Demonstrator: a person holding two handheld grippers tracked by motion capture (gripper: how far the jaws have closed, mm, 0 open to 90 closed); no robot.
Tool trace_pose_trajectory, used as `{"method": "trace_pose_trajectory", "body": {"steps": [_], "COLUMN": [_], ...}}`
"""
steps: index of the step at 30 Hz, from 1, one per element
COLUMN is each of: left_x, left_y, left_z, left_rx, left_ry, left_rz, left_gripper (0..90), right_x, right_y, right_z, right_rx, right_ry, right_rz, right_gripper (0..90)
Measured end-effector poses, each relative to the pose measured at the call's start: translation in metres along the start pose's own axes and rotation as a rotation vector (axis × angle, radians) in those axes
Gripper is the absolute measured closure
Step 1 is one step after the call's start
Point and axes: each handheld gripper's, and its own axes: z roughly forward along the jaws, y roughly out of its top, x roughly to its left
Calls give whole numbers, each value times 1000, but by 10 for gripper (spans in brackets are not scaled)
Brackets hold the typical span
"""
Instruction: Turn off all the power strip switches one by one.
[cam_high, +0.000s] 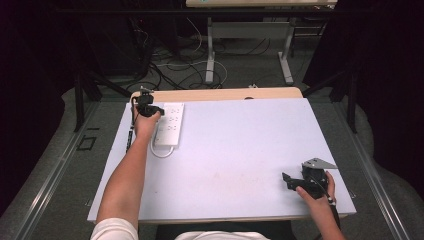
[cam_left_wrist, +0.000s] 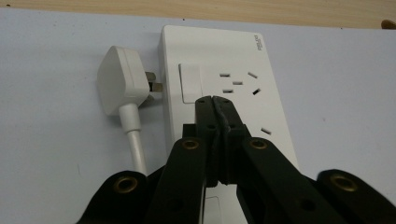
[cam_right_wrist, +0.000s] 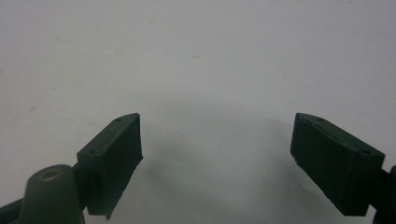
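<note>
Left to right across the tabletop. You are holding the left hand-held gripper over the white power strip, its jaws pressed together with nothing between them, the joined tips hanging just beside the rocker switch, at that switch's lower right corner. Whether the tips are touching the strip's face cannot be told. The strip's long axis is running straight ahead of this hand-held gripper, in line with its jaws; the socket holes are sitting just beyond the tips and to their right. The white plug is lying to the left of the jaws, off the strip, its pins pointing at the strip's side wall and its cord trailing back toward you. Small grey lettering is printed at the strip's far right corner; it is too small to read.

You are resting the right hand-held gripper well apart from all this, near your edge of the tabletop, jaws spread wide and holding nothing, bare surface ahead of them. In the high view the left hand-held gripper is therefore the nearer one to the strip, and judged from this, any press on the switch or pickup of the plug is falling to it.
</note>
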Motion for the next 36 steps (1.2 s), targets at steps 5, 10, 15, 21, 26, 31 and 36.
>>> {"method": "trace_pose_trajectory", "body": {"steps": [5,10,15,21,26,31,36], "left_x": [1,1,2,1,2,2,2], "left_y": [0,-1,-2,-3,-3,-3,-3], "left_z": [5,8,10,13,12,12,12], "left_rx": [9,15,21,12,17,15,17], "left_ry": [7,13,15,11,10,13,12], "left_rz": [-3,-1,-8,-14,-7,-9,-9], "left_gripper": [900,900,900,900,900,900,900], "right_x": [0,-1,-1,-1,-2,-2,-2], "right_y": [1,1,0,0,0,0,0], "right_z": [-1,-2,-3,-3,-4,-4,-4], "right_rx": [-11,-18,-18,-14,-18,-18,-20], "right_ry": [1,0,3,1,2,2,4], "right_rz": [-1,6,10,8,9,8,6], "right_gripper": [160,160,160,160,160,160,160]}}
